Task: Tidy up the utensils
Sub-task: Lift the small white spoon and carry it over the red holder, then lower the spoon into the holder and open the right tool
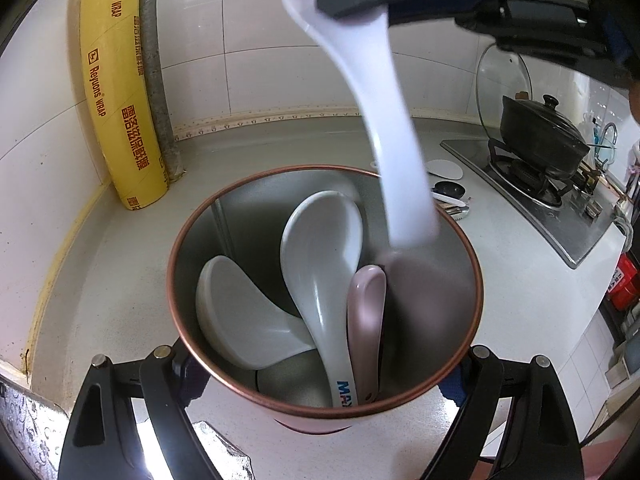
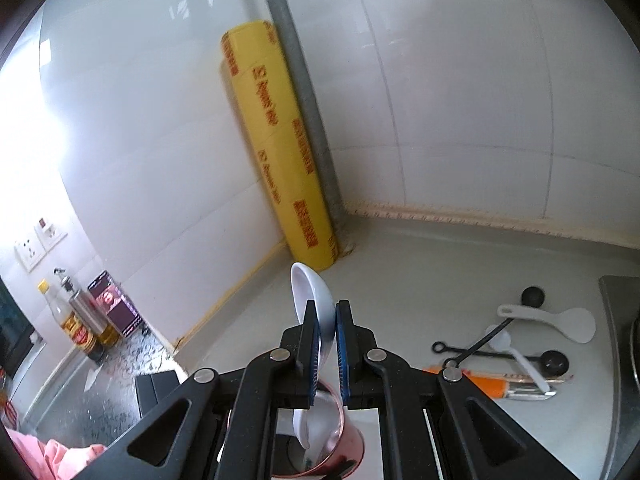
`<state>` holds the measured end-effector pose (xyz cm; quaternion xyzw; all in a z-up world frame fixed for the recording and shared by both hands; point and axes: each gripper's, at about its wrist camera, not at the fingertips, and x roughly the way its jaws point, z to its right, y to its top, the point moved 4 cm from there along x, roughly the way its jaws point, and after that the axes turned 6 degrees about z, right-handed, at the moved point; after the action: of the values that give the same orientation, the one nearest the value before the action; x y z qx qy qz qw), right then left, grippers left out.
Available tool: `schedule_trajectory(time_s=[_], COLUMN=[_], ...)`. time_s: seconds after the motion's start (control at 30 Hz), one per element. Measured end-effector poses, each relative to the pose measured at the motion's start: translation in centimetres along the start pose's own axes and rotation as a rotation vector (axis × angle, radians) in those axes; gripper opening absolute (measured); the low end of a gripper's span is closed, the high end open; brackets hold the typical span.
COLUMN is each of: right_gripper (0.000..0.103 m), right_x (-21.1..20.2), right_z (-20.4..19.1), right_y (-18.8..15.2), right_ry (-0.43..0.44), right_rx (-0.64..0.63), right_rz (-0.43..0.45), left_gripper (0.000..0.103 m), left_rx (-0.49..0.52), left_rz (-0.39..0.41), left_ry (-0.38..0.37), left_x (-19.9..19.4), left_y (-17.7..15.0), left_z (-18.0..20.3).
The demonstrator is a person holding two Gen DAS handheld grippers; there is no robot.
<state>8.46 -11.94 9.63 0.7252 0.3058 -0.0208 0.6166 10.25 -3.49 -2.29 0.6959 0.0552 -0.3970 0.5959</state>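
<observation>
over the mouth of the copper-rimmed cup (image 1: 325, 292) hangs the white spoon (image 1: 384, 120), pinched near its bowl end by the right gripper (image 2: 328, 334). those fingers (image 2: 310, 344) are closed hard on it, blue pads on either side. the spoon's long axis runs nearly straight down, handle lowest, and in the left wrist view the handle tip is blurred just inside the far right part of the rim. so the drop, as i read it, is down along the spoon's own length, with little sideways shift left to make.

the left gripper (image 1: 320, 392) is holding the cup itself: its fingers (image 1: 164, 364) hug the cup's near wall on both sides, spread as wide as the cup and pressed on it, steadying it on the bench (image 1: 120, 264). of the two hands, the right is the one doing the placing; the left is only the anchor.

inside the cup already sit a broad white soup spoon (image 1: 240, 312) lying low on the left, a taller white ladle-shaped spoon (image 1: 316, 248) with blue lettering on its handle, and a pale pink spoon (image 1: 366, 320) beside it. the free gap looks to be on the right, where the handle is heading.

the bench is pale grey and smooth, meeting white wall tiles. a yellow roll of cling wrap (image 2: 280, 148) stands in the corner against a grey pipe (image 2: 298, 80). further right lie more utensils waiting: a white rice paddle (image 2: 560, 322), black measuring spoons (image 2: 532, 296), a small white spoon (image 2: 520, 356) and an orange-handled tool (image 2: 484, 384). beyond them is a gas hob (image 1: 532, 204) with a dark pot (image 1: 544, 132).
</observation>
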Motion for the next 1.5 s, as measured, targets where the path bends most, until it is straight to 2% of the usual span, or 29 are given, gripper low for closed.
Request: schedule_trajectory(time_s=[0.3, 1.13, 1.27, 1.5], right_gripper=[0.009, 0.012, 0.024, 0.024], right_x=[0.7, -0.6, -0.7, -1.0], right_z=[0.5, 1.0, 1.1, 1.8], right_y=[-2.6, -3.6, -3.8, -3.8], right_ry=[0.009, 0.041, 0.045, 0.028], right_rx=[0.004, 0.054, 0.061, 0.075], right_rz=[-0.085, -0.121, -0.122, -0.116], left_gripper=[0.090, 0.090, 0.090, 0.090], left_rx=[-0.004, -0.012, -0.013, -0.019], left_rz=[0.000, 0.000, 0.001, 0.003], left_ry=[0.003, 0.009, 0.010, 0.015], left_x=[0.0, -0.2, -0.2, -0.3], left_y=[0.0, 0.1, 0.1, 0.0], left_z=[0.1, 0.1, 0.0, -0.2])
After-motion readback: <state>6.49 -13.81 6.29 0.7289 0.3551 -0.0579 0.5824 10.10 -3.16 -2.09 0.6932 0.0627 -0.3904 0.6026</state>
